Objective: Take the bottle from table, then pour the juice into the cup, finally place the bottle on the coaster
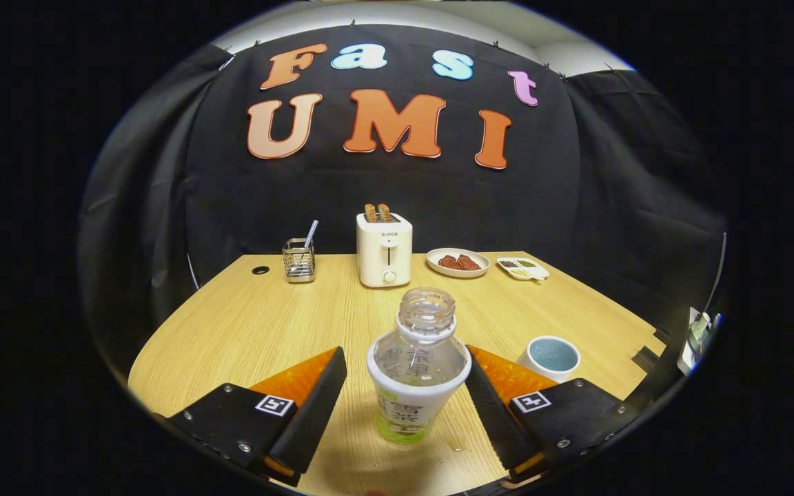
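A clear plastic bottle (418, 372) with no cap and a white and green label stands upright on the wooden table (252, 324). It sits between the two fingers of my gripper (404, 353), which is open. The left finger is a clear gap away from the bottle; the right finger lies close to its shoulder. A pale blue cup (553, 357) stands on the table just beyond the right finger, to the right of the bottle, and looks empty.
At the back of the table stand a white toaster (384, 249) with two toast slices, a wire utensil holder (298, 260), a plate of food (457, 262) and a small divided dish (522, 267). A dark hole (260, 270) marks the table's far left corner.
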### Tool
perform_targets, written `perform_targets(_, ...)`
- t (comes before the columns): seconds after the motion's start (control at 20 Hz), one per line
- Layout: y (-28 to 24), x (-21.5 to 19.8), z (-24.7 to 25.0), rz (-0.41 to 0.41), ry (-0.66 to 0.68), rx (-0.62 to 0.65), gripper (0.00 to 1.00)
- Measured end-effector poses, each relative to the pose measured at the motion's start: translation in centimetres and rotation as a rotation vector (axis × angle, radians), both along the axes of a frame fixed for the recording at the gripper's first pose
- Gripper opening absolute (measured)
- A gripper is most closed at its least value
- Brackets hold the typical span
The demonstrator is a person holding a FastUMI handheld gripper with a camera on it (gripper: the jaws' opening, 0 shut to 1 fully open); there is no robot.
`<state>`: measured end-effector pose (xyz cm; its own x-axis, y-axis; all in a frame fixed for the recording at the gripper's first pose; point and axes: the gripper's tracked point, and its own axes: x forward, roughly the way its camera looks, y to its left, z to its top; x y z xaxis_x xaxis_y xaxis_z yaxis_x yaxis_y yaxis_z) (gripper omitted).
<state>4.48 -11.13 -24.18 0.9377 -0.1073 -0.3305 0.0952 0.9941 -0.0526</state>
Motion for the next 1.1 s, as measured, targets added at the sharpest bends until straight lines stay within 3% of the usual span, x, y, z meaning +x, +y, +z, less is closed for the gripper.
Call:
perform_targets(0.55,0.0,0.9,-3.4,0.022,0.029,-0.014,0.99)
perform_targets(0.65,0.1,1.2,-4.1,0.032,0.032,-0.031,0.91)
perform_targets(0.8,0.1,1.4,-4.2,0.051,0.011,-0.050,0.69)
perform_targets(1.1,1.3,1.8,-3.7,0.099,0.024,-0.054,0.60)
